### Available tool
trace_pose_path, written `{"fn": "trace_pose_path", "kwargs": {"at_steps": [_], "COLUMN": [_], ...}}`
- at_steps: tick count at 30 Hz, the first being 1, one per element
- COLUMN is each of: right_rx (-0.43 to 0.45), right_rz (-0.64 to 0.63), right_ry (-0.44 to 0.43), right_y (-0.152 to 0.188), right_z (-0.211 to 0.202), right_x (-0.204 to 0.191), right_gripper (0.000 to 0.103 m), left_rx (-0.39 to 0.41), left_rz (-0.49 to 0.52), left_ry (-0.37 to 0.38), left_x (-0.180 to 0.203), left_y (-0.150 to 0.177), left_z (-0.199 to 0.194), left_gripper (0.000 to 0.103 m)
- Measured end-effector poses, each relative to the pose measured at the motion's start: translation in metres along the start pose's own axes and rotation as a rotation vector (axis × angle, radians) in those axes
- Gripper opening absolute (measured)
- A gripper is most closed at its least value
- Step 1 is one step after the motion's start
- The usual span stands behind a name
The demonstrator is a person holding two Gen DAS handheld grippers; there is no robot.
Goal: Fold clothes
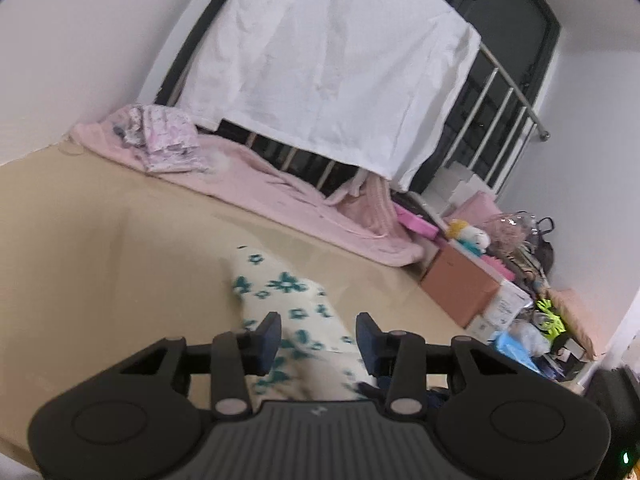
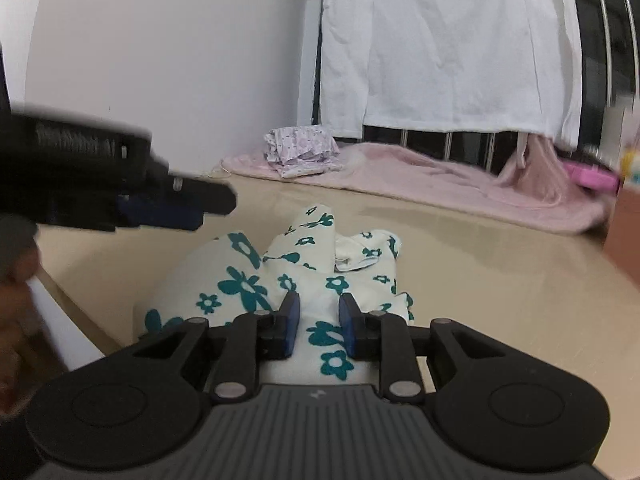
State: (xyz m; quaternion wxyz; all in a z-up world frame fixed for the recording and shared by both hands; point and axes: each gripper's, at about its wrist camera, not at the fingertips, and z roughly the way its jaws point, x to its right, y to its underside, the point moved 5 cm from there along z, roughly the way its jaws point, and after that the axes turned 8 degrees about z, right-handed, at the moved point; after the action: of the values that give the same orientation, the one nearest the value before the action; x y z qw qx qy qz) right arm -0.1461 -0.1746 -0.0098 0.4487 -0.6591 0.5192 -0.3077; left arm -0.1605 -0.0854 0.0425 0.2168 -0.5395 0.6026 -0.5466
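Here the right tongs sit low over the garment, a cream cloth printed with teal flowers. Their blue pads stand a little apart with cloth bunched between them; whether they pinch it or merely straddle it cannot be told from this view.

The left tongs are part open, and the garment runs between the pads without visibly touching either, so they seem to hold nothing. In the right wrist view the left tongs hang above the cloth's left side, apart from it, with a hand blurred at the frame edge.

The garment lies crumpled on the tan surface, heaped in loose ridges with no flat panel or clean crease showing. Folding therefore looks barely begun: spreading, smoothing and every fold seem left to do.

Farther back, a pink blanket lies along the surface's far edge, with a small pale printed bundle resting on it, possibly already folded. Behind it, a white sheet hangs over a metal rail.
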Motion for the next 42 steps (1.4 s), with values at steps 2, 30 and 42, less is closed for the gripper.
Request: {"fn": "trace_pose_path", "kwargs": {"at_steps": [2,30,42], "right_rx": [-0.008,-0.091,-0.090], "right_rz": [0.006,0.704,0.603], "right_ry": [-0.003,-0.285,-0.249], "right_y": [-0.009,-0.005,-0.005], "right_z": [-0.004,0.018,0.022], "right_x": [0.000,0.105,0.094], "right_gripper": [0.023,0.017,0.019], "left_rx": [0.027,-0.172,-0.224], "left_rz": [0.062,-0.484,-0.472], "left_ry": [0.008,0.095,0.099], "left_x": [0.011,-0.071,-0.092], "left_y": [0.001,0.018,0.014], "left_z": [-0.003,0.041,0.060], "left_gripper": [0.048,0.008,0.006]}}
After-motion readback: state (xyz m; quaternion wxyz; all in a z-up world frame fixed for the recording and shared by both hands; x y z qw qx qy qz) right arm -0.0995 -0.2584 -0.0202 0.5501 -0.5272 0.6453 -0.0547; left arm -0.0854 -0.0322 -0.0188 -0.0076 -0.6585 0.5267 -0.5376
